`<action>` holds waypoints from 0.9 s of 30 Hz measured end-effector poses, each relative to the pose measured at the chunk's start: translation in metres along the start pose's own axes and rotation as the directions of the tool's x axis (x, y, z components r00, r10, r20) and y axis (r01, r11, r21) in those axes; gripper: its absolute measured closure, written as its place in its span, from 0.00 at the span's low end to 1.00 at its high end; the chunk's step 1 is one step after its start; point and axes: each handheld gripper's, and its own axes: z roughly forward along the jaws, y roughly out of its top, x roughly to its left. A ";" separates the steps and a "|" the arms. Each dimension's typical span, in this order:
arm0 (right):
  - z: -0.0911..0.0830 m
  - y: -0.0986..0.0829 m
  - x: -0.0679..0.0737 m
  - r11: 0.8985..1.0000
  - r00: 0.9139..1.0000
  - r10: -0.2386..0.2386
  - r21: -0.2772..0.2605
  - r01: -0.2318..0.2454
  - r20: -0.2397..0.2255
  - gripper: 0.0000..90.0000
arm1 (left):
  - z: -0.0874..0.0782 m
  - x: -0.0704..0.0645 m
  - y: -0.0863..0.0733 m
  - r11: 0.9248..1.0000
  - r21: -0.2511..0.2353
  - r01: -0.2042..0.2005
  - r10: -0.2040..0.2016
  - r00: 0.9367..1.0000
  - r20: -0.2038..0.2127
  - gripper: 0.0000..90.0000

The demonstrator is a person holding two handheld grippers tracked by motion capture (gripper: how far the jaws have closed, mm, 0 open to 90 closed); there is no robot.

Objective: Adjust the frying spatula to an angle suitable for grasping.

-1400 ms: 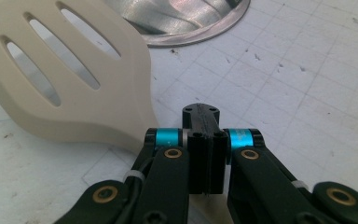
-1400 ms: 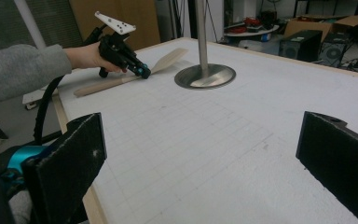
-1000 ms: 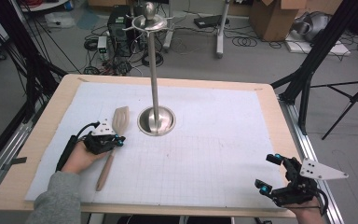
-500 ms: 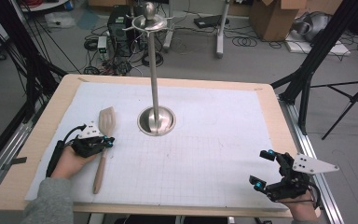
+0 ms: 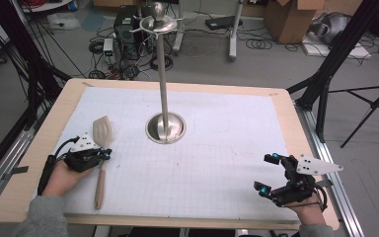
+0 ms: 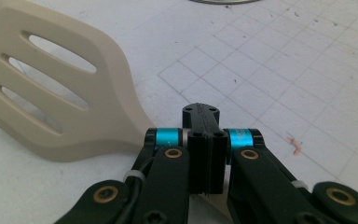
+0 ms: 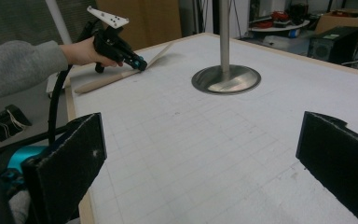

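High view looks down and forward from above the near edge, taking in the whole table [image 5: 69,98]. Left gripper view sits low, very close over the slotted spatula [image 6: 60,102], facing right toward the metal stand [image 5: 165,126]. Right gripper view looks left across the mat; it shares stand [image 7: 226,77] and spatula [image 7: 121,74].
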 end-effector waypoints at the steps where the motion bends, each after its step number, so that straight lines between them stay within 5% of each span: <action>1: 0.003 0.001 -0.001 1.000 1.000 -0.004 0.001 0.004 -0.009 0.00 | -0.003 0.000 -0.002 1.000 -0.003 0.002 -0.002 1.000 0.000 1.00; 13: 0.017 0.005 -0.004 1.000 0.999 -0.012 0.009 0.012 -0.039 0.00 | -0.015 -0.003 -0.007 1.000 -0.001 0.006 -0.006 1.000 -0.015 1.00; 15: 0.018 0.006 -0.004 1.000 0.999 -0.016 0.004 0.016 -0.037 0.00 | -0.019 -0.004 -0.005 0.998 -0.059 0.013 -0.012 1.000 0.009 1.00; 17: 0.019 0.006 -0.005 1.000 0.999 -0.008 0.004 0.009 -0.039 0.00 | -0.029 -0.005 -0.001 0.989 -0.146 0.035 -0.030 0.999 0.040 1.00; 27: 0.025 0.010 -0.010 1.000 0.999 -0.011 -0.028 0.009 -0.046 0.00 | -0.042 -0.013 -0.013 0.990 -0.140 0.016 -0.005 0.997 0.080 1.00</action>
